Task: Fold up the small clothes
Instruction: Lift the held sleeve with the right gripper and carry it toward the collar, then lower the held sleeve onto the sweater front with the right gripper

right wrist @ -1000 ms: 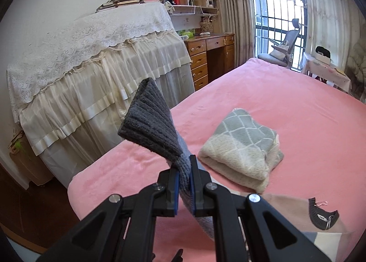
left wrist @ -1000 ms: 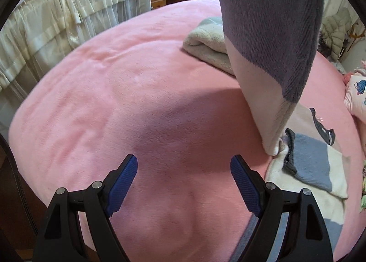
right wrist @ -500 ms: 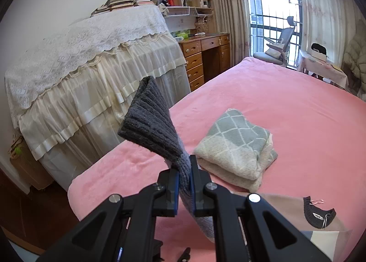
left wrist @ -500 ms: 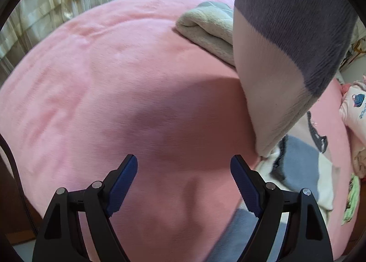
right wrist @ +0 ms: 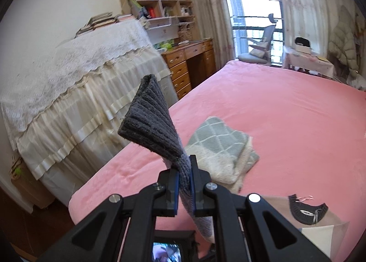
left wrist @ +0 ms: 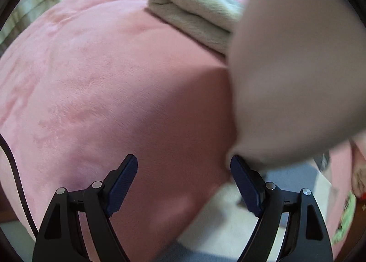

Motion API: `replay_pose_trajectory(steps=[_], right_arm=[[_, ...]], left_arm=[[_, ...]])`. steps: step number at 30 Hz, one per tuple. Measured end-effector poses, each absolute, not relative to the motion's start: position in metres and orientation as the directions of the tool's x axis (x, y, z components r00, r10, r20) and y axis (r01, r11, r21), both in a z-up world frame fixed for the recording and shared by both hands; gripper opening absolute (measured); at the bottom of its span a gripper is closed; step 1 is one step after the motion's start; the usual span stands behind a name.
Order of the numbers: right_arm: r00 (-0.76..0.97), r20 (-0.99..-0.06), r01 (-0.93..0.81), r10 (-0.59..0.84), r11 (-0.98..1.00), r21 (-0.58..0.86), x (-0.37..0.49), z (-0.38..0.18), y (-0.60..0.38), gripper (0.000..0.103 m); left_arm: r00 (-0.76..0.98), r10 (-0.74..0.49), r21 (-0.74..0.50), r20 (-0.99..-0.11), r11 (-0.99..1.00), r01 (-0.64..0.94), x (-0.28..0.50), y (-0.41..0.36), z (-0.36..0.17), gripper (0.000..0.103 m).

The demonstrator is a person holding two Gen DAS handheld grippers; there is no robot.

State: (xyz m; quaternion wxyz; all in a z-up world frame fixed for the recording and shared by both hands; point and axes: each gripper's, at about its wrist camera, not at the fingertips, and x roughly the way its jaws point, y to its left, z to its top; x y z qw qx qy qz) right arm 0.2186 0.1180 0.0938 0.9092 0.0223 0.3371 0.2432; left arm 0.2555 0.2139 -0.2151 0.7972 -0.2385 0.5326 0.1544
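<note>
Your left tool (left wrist: 183, 174) hangs spread wide over the pink bed (left wrist: 109, 83), gripping nothing; a blurred pale sleeve (left wrist: 295, 83), probably part of the sweater, dangles just past its right finger. Your right tool (right wrist: 184, 183) is pinching the sweater's (right wrist: 151, 124) grey ribbed hem, which stands up above it. A folded blanket (right wrist: 219, 147) lies just beyond.

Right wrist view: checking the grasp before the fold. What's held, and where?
The right tongs pinch the sweater sleeve just below its dark ribbed cuff. The left tongs hold nothing.
</note>
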Motion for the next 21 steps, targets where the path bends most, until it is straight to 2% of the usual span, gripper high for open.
replay_pose_trajectory(steps=[5,10,14,17,21], right_arm=[[0.718,-0.581,-0.300,0.384,0.923,0.240,0.223,0.093,0.045,0.007],[0.745,-0.626,-0.112,0.230,0.969,0.222,0.214,0.057,-0.058,0.007],[0.692,-0.711,0.057,0.123,0.973,0.223,0.202,-0.002,-0.140,0.007],[0.607,-0.793,0.188,0.052,0.960,0.207,0.191,-0.067,-0.196,0.007],[0.471,-0.876,0.278,0.099,0.926,0.255,0.183,-0.145,-0.241,0.008]], left_arm=[[0.367,0.062,-0.167,-0.928,0.812,-0.560,0.265,0.224,-0.221,0.076],[0.346,0.080,-0.141,-0.935,0.811,-0.568,0.272,0.223,-0.224,0.072],[0.351,0.070,-0.143,-0.934,0.826,-0.546,0.273,0.212,-0.223,0.072],[0.358,0.072,-0.134,-0.931,0.844,-0.519,0.274,0.203,-0.223,0.072],[0.363,0.080,-0.099,-0.928,0.887,-0.450,0.273,0.182,-0.223,0.072]])
